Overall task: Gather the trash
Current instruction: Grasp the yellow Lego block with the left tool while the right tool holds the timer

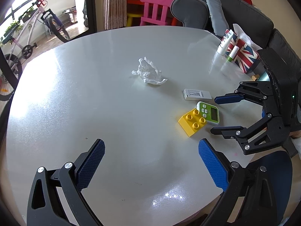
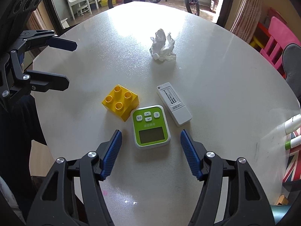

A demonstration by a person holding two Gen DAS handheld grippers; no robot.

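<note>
**Crumpled tissue lies untouched ahead of both open grippers**

A crumpled white tissue (image 1: 148, 71) is seen near the middle of the round white table (image 1: 75, 113), well ahead of the left gripper (image 1: 151, 163) and well apart from its blue pads. The left jaws are held wide, and nothing but bare tabletop is seen between them.

The right gripper (image 2: 151, 154) is held over the near part of the table, its jaws parted about halfway. The lower end of a green timer (image 2: 150, 126) is framed between the fingertips, yet neither pad is pressed on it and a gap is left on each side. Nothing is gripped. Just ahead of the left fingertip a yellow toy brick (image 2: 120, 102) is found, touching or nearly touching the timer's corner. Ahead of the right fingertip a small white device (image 2: 174, 104) is laid, just beside the timer. The tissue is seen farther on, beyond all three items and roughly in line with the gap of the jaws.

To the right of the right jaws, at the table's edge, a flag-patterned box (image 2: 293, 162) and two white tubes (image 2: 292, 124) are partly shown.
</note>
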